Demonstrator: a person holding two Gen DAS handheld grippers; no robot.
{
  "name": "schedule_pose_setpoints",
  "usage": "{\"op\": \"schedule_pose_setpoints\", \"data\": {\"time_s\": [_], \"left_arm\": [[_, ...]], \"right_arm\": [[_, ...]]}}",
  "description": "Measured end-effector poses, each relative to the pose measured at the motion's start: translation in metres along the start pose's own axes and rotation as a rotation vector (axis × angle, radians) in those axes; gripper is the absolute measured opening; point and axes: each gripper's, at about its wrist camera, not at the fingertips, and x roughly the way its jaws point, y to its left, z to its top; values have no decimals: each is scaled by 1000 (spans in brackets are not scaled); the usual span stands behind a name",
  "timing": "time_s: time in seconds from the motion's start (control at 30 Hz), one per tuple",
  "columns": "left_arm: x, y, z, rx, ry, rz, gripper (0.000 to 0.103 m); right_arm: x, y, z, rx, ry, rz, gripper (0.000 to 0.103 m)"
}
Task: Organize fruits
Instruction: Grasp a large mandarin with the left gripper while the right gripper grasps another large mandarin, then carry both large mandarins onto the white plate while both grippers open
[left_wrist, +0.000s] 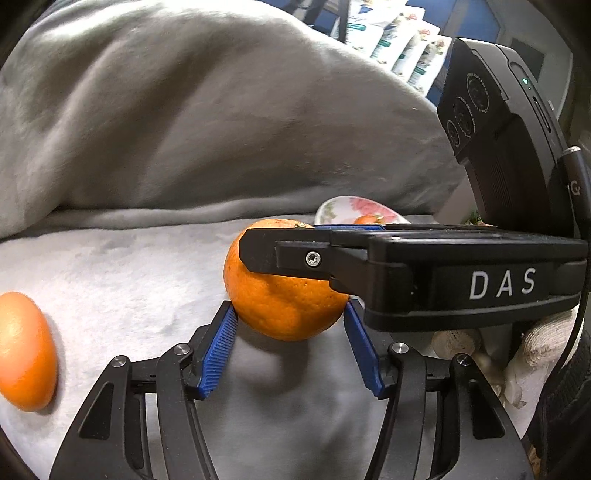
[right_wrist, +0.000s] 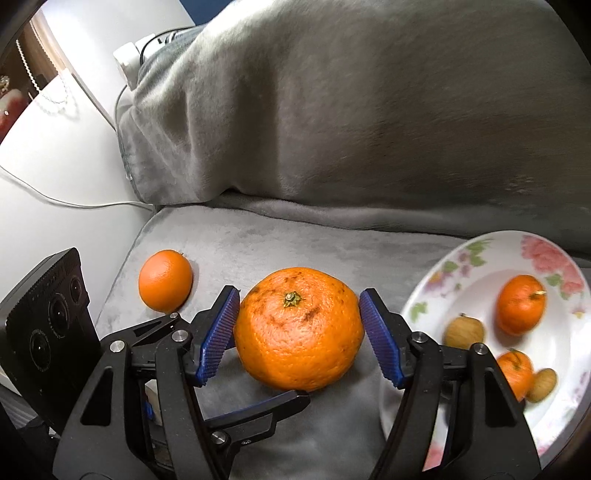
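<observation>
Grey blanket (right_wrist: 258, 243): oranges (right_wrist: 299, 328), plate (right_wrist: 476, 258).

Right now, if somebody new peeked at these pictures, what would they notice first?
The big orange on the grey blanket, with both hand-held grippers around it at once: the right one with a blue pad at each side, the left one hugging it crosswise. Next, the flowered plate to the right, holding small oranges and walnuts, and one more small orange sitting alone on the left.
</observation>
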Motion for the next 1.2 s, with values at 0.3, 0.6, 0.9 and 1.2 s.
{"op": "schedule_pose_setpoints", "data": {"time_s": [0.3, 0.6, 0.9, 1.2], "left_arm": [[9, -32, 5, 35, -4, -44, 59], [11, -54, 3, 65, 10, -80, 59], [20, -69, -1, 112, 33, -71, 58], [19, -74, -3, 125, 36, -58, 62]], "right_arm": [[-33, -24, -10, 21, -44, -7, 70], [-54, -46, -22, 34, -52, -28, 70], [-62, -54, -31, 42, -73, -74, 69], [-89, -56, -29, 68, -156, -97, 69]]}}
